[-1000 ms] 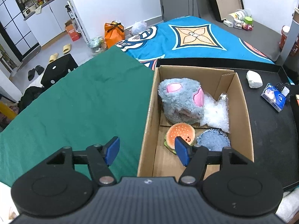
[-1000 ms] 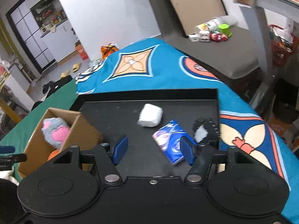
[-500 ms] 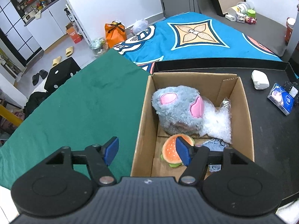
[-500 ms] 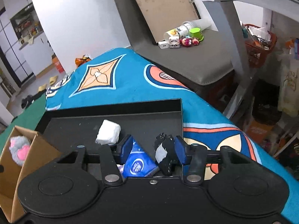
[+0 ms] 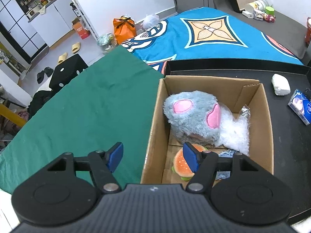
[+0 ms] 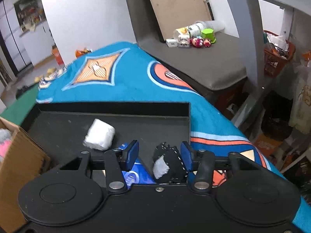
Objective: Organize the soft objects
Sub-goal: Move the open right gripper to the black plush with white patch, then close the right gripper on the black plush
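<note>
A cardboard box point(image 5: 153, 128) holds a grey plush with pink ears point(image 5: 190, 114), a burger plush point(image 5: 180, 165), a bubble-wrap bag point(image 5: 235, 130) and a blue denim piece point(image 5: 227, 153). My left gripper point(image 5: 153, 155) hangs open over the box's left wall, with nothing between its fingers. On the black tray point(image 6: 116, 106) lie a white soft bundle point(image 6: 99, 135), a blue tissue pack point(image 6: 134, 176) and a black soft piece with a grey patch point(image 6: 171, 163). My right gripper point(image 6: 159, 154) is closing around the black piece. The piece lies against the right pad, and a gap remains at the left pad.
The tray and box rest on a blue patterned blanket point(image 6: 126, 81) beside a green cloth point(image 5: 87, 112). The white bundle point(image 5: 280, 84) and tissue pack point(image 5: 300, 106) lie to the right of the box. A grey bench with small toys point(image 6: 194, 40) stands behind. An orange basket point(image 6: 278, 56) is at the right.
My right gripper swung right and down, from over the tissue pack to around the black piece, and its jaws narrowed. The left gripper drifted a little over the box and stayed open.
</note>
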Available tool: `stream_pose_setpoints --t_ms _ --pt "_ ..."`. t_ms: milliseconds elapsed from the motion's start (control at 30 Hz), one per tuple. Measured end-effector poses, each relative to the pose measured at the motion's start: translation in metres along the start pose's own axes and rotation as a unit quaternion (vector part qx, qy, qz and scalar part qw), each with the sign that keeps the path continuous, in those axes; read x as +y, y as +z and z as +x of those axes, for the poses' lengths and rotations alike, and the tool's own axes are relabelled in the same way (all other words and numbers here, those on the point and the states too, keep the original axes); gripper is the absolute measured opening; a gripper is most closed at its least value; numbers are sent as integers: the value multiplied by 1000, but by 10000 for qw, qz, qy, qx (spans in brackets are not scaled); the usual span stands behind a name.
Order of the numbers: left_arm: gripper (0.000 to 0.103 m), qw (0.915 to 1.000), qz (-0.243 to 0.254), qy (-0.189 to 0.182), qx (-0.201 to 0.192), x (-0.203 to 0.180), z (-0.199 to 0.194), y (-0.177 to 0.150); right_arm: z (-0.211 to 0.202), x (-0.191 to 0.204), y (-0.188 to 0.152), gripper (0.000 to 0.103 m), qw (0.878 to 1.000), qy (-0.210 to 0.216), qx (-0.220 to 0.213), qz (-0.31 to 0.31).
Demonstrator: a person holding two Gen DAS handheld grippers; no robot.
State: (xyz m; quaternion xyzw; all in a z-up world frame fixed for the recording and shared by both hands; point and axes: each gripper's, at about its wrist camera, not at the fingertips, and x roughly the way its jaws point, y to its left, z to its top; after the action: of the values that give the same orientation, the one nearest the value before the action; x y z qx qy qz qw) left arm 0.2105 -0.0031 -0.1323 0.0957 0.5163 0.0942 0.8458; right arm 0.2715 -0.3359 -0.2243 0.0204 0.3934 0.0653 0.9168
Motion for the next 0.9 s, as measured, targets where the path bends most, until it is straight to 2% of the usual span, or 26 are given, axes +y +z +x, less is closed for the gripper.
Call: stream_pose_setpoints --t_ms 133,267,333,467,533,900 --pt "66 10000 -22 6 74 4 0 -1 7 -1 -5 29 9993 -126 343 -49" --pt "66 9999 -26 99 140 7 0 -4 7 5 -9 28 9982 -75 565 -205" --pt "66 9998 -57 101 155 10 -1 -6 5 6 -13 25 9976 -26 660 -216" --pt "66 9999 -69 106 108 15 -8 -11 -2 11 -14 16 9975 -1 640 -294" --pt "66 9999 -77 108 77 18 -11 -14 -8 11 -13 8 9979 25 586 -270" --pt "66 9998 -66 108 131 27 -22 -29 -41 10 -14 6 9988 249 414 61"
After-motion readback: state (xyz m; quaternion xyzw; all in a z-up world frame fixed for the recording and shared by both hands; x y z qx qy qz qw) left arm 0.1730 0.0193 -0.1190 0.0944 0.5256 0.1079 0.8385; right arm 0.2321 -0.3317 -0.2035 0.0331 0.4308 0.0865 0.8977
